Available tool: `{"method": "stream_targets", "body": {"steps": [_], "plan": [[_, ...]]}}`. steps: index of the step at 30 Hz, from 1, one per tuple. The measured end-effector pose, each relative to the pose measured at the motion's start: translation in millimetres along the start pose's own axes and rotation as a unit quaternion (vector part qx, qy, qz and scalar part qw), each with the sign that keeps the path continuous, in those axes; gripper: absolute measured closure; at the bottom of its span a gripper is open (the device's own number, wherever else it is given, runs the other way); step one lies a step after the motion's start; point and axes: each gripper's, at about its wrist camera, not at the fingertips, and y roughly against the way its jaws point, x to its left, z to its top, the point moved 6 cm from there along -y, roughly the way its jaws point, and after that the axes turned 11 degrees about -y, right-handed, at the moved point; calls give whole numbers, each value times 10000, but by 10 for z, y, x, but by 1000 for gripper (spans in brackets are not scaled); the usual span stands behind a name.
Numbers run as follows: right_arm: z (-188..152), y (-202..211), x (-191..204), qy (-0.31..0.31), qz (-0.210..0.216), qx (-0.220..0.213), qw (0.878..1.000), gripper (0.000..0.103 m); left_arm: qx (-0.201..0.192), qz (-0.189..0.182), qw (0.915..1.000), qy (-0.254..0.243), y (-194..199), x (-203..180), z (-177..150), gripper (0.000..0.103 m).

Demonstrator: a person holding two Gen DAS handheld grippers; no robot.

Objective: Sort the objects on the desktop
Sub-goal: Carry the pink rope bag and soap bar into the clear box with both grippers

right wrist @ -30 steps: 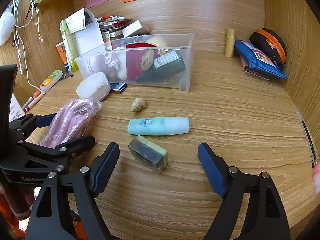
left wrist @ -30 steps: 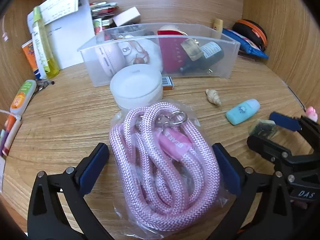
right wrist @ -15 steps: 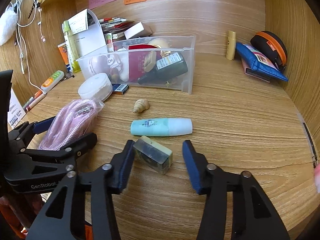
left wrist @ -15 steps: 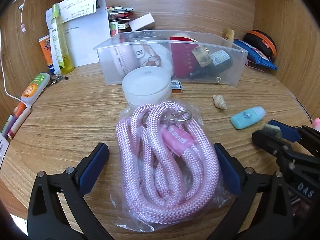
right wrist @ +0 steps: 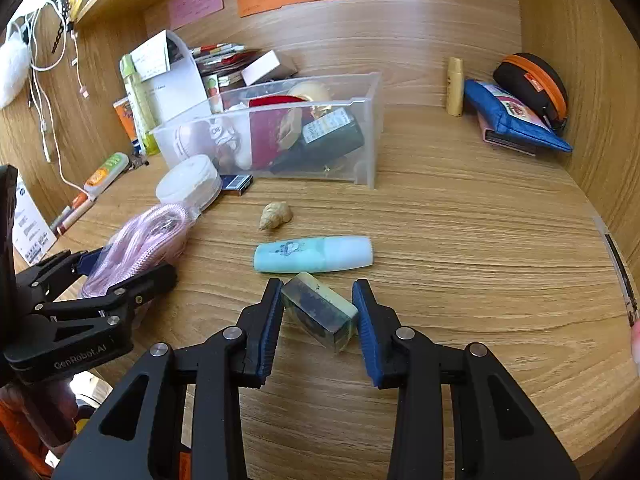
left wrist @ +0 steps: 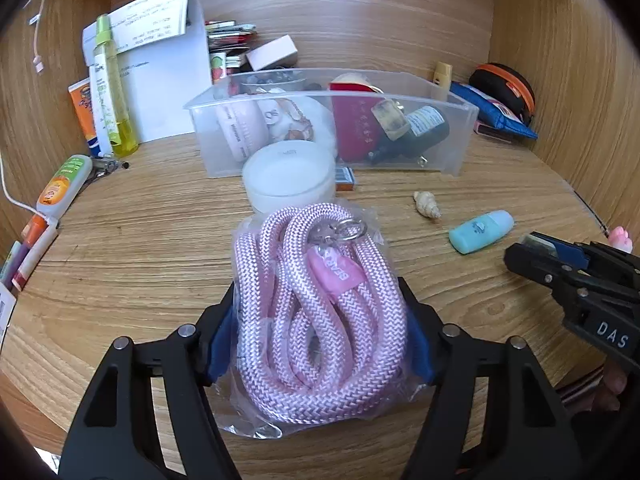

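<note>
A clear bin (right wrist: 360,152) holds a dark bottle (right wrist: 320,140). Left gripper (left wrist: 320,344) fingers clench the bagged pink rope (left wrist: 316,304); right gripper (right wrist: 318,320) fingers pinch a greenish translucent block (right wrist: 320,312).

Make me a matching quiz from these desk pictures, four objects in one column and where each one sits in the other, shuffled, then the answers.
Objects:
1. pink rope in its bag
2. soap bar
3. seashell
4. dark bottle

Places:
A. inside the clear plastic bin
B. between the left gripper fingers
C. loose on the desk, beyond the mint tube
D. between the right gripper fingers

Pairs: 1-B, 2-D, 3-C, 4-A
</note>
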Motion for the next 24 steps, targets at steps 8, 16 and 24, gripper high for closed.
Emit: {"method": "stream_targets", "body": {"steps": [8,16,24], "plan": [[124,118,-25,-154,88,-127,9998,71,-317,47,9994,111,242,125,76,36],[270,191,14,-105,60,-271,9996,71,-672,82,9976,157,451,205,232,36],[557,215,120,65,74,-469,9989,71,-821,65,9964,223,462,336,417,36]]}}
